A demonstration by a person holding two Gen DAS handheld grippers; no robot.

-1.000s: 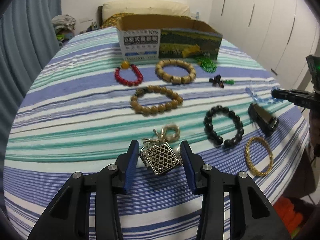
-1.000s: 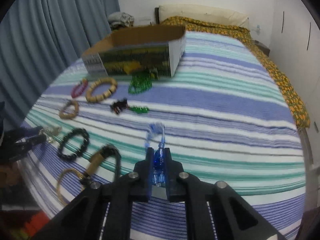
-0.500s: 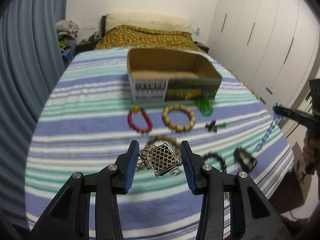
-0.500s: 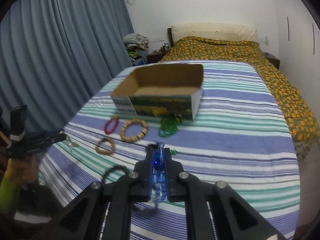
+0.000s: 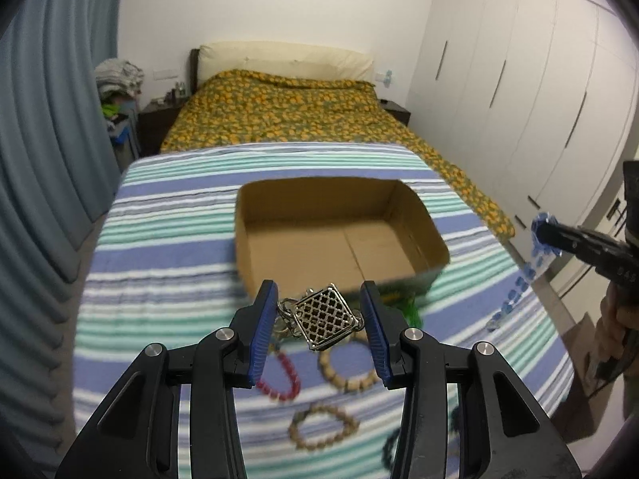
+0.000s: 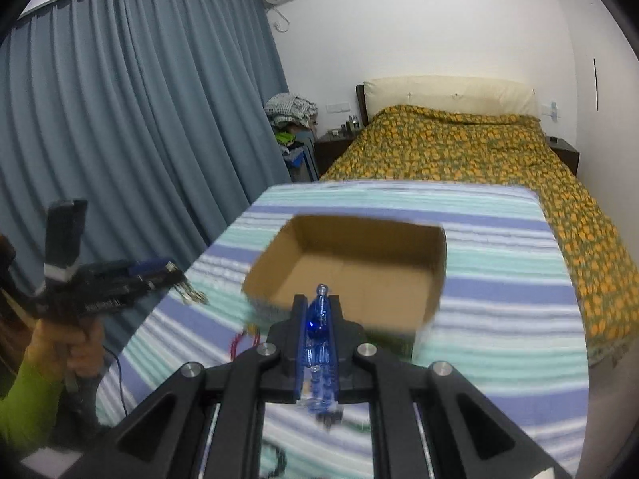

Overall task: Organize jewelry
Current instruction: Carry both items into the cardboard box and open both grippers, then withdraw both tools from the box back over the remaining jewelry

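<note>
My left gripper [image 5: 321, 321] is shut on a silver lattice pendant [image 5: 325, 317] with a chain, held in the air just in front of the open cardboard box [image 5: 335, 235]. My right gripper [image 6: 317, 331] is shut on a blue bead bracelet [image 6: 318, 319], also raised in front of the box [image 6: 359, 275]; its beads hang down in the left wrist view [image 5: 519, 287]. On the striped cloth below lie a red bead bracelet [image 5: 279, 379] and two wooden bead bracelets [image 5: 347, 371] [image 5: 323, 427].
The striped table [image 5: 159, 279] stands at the foot of a bed with a yellow patterned cover [image 5: 299, 107]. Blue curtains [image 6: 139, 119] hang on the left. White wardrobes [image 5: 539, 99] line the right wall. Green beads [image 5: 411, 311] lie by the box front.
Both grippers have lifted with their jewelry from the cloth and moved forward toward the box, so that its inside now shows. The bracelets on the cloth have dropped low in view.
</note>
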